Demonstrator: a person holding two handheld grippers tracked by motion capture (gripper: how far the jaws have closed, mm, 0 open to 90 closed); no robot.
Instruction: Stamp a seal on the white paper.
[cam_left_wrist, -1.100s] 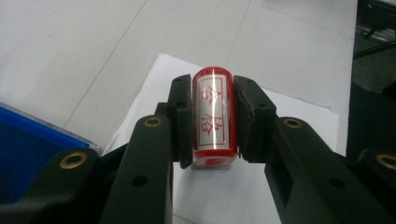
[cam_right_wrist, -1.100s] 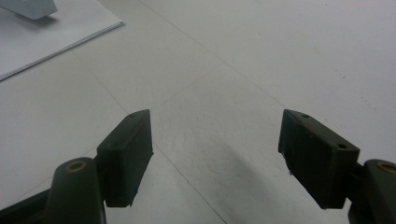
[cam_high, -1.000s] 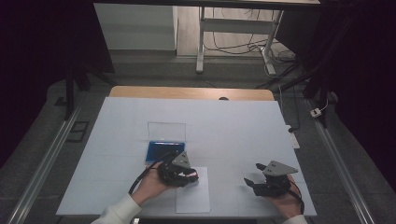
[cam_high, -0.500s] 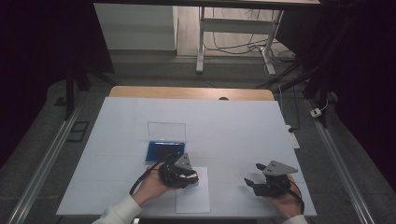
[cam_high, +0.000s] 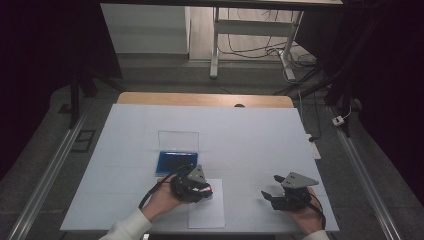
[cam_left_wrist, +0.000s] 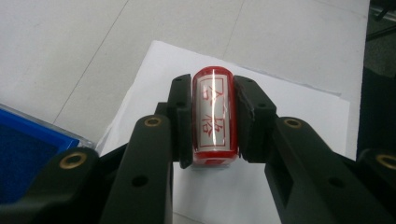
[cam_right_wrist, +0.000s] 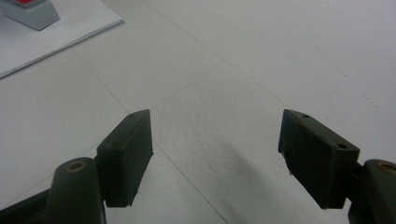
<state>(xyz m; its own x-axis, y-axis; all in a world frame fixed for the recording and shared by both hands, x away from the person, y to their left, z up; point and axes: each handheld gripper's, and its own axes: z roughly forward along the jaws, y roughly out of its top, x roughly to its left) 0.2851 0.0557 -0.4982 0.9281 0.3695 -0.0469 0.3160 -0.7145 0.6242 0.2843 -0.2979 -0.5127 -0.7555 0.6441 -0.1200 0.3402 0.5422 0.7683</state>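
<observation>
Left gripper (cam_high: 205, 190) is sitting at about 6 o'clock on the white surface (cam_high: 250, 135), over the top edge of a white paper sheet (cam_high: 206, 212). In the left gripper view its fingers (cam_left_wrist: 180, 119) are clamping a red stamp (cam_left_wrist: 214, 116) from both sides, pads pressing on the stamp's flanks, nearly fully closed around it. The stamp is showing a clear label with red characters, and it is hovering over or resting on the sheet; contact cannot be told. A blue ink pad case (cam_high: 174, 161) with its clear lid standing upright is lying just at 11 o'clock from the left gripper, close by, its blue corner showing at the lower left of the left gripper view.

Right gripper (cam_high: 270, 196) is resting at about 4 o'clock on the surface, well apart from the sheet, held in the person's right hand (cam_high: 305, 216). Its fingers (cam_right_wrist: 126, 154) are standing wide open with nothing between them, only bare surface beyond. The sheet's corner (cam_right_wrist: 51, 42) is showing at 10 o'clock in the right gripper view.
</observation>
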